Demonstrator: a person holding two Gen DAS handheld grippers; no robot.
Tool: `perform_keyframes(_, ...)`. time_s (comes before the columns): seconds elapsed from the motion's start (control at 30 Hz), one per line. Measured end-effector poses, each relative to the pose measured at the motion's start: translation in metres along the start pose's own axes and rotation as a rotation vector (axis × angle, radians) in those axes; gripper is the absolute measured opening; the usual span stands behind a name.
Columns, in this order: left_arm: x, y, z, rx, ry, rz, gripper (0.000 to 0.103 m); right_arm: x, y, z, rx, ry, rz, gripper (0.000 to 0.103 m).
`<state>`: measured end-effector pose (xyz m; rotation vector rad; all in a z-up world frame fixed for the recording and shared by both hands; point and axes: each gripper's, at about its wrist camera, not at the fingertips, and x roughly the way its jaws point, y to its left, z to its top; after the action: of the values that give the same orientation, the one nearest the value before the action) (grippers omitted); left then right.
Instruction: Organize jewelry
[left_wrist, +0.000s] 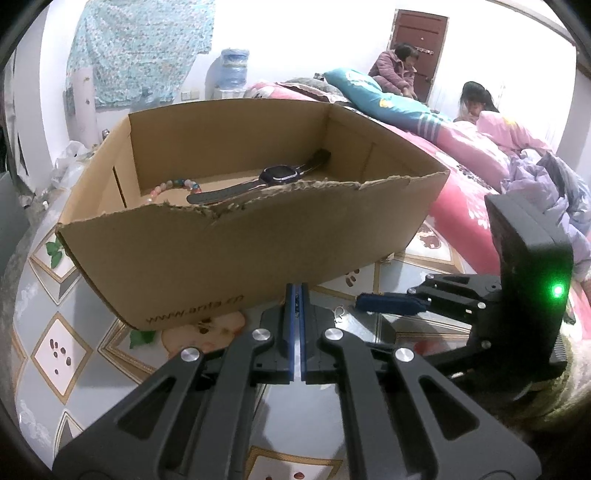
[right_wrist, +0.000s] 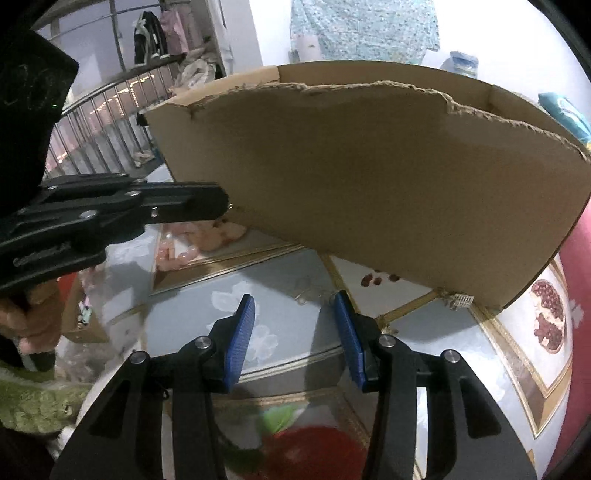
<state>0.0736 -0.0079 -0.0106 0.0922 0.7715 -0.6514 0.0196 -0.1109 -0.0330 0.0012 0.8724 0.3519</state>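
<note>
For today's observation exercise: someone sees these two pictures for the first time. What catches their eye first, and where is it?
The big cardboard box with its torn front rim fills the middle of both views, standing on the patterned tabletop. Inside it lie a dark watch and a colourful bead bracelet. In front, the left gripper is shut, and the right gripper, blue-padded, stands open over a small wire piece of jewelry.

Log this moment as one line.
left gripper shut, empty | right gripper open | smartwatch, bead bracelet in cardboard box
</note>
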Motion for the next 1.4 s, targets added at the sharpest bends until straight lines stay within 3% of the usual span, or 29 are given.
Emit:
perform_keyframes(0.53,0.006,0.010,-0.003,-0.027,0.008,-0.015,0.001,0.011,0.014,0.007,-0.042,-0.009,-0.078,0.020)
perform_keyframes(0.73,0.005,0.011,-0.003,-0.030,0.004,-0.015,0.001,0.013,0.014,0.008,-0.034,-0.012,-0.075,0.018)
perform_keyframes(0.77,0.005,0.012,-0.003,-0.030,0.004,-0.014,0.001,0.013,0.014,0.008,-0.034,-0.013,-0.069,0.004)
perform_keyframes(1.1,0.001,0.012,-0.005,-0.027,0.000,-0.007,0.001,0.007,0.010,0.011,-0.002,-0.011,-0.048,0.007)
perform_keyframes(1.17,0.002,0.012,-0.005,-0.027,0.000,-0.008,0.001,0.008,0.009,0.013,0.003,-0.003,-0.065,0.023)
perform_keyframes(1.23,0.001,0.012,-0.005,-0.025,0.000,-0.007,0.001,0.010,0.008,0.014,0.012,0.005,-0.077,0.032)
perform_keyframes(1.4,0.001,0.012,-0.007,-0.028,0.004,-0.007,0.001,0.017,0.014,0.017,0.009,0.026,-0.095,0.033)
